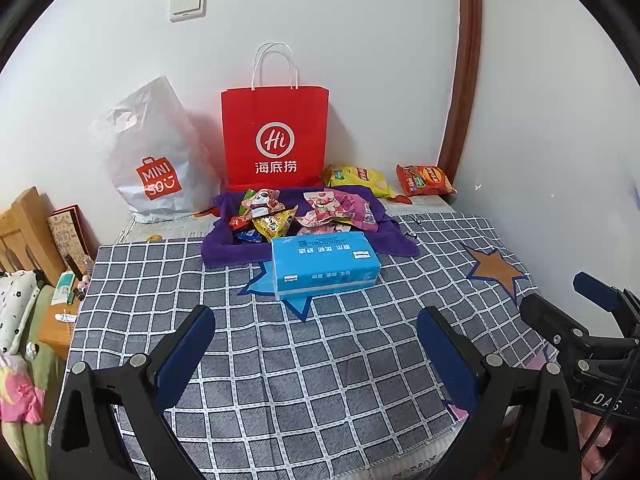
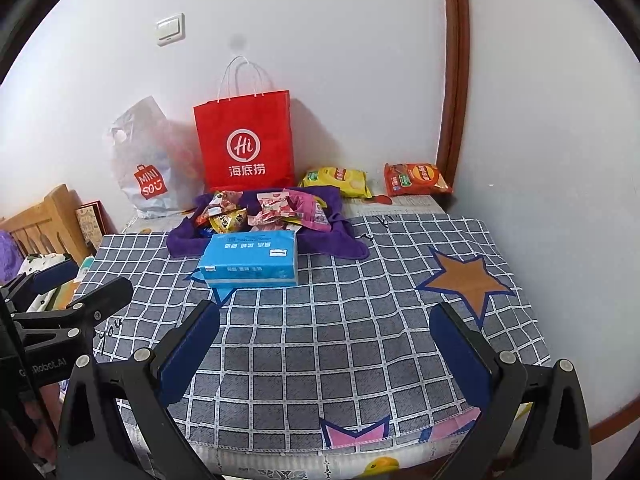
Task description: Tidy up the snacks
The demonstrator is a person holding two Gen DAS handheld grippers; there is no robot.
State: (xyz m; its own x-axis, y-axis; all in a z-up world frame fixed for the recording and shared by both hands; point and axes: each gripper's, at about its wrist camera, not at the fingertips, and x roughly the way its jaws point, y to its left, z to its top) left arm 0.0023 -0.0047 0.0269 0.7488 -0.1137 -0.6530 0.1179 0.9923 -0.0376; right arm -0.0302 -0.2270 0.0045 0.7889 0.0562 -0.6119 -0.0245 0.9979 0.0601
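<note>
Both grippers, left (image 1: 316,344) and right (image 2: 325,340), wide-jawed above checked cloth (image 2: 320,340).

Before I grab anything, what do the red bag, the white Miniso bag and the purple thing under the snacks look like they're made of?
Red bag: likely matte paper; it stands stiff with crisp edges and twisted cord handles.
White Miniso bag: thin glossy plastic film, wrinkled and slumping, with a die-cut handle hole.
Purple cloth: soft, fuzzy fabric, possibly microfibre or fleece; it drapes in folds.
</note>
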